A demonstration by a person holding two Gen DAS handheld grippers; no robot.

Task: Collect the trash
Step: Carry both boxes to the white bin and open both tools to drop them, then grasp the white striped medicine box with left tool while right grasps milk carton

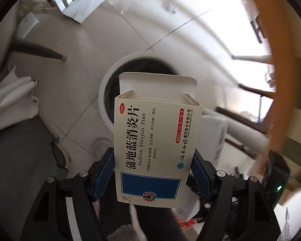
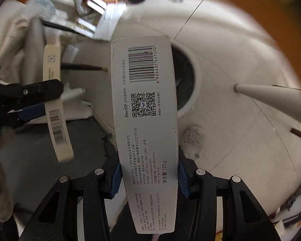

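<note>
The medicine box (image 1: pixel 156 146) is thin cream cardboard, rectangular, printed with Chinese characters, a red OTC oval and a solid blue panel; its top flap stands open, showing a hollow inside. The toothpaste box (image 2: pixel 145 132) is a long, narrow grey carton with a matte face carrying a barcode, a QR code and fine print, its far end slightly frayed. Beyond both sits the trash bin (image 1: pixel 106 92), round, with a smooth white rim and a dark interior, standing on a pale tiled floor (image 1: pixel 74 76) with thin grout lines. The floor right around the bin is mostly bare, but dark chair legs (image 1: pixel 38 50), crumpled white cloth (image 1: pixel 12 98) and flattened white cardboard (image 1: pixel 86 2) ring it farther out. The left hand-held gripper (image 1: pixel 153 172) pinches the medicine box by its two long sides between blue pads, the open end over the bin's mouth. The right hand-held gripper (image 2: pixel 148 178) clamps the toothpaste box likewise at its lower half, the far end reaching across the bin's rim.
</note>
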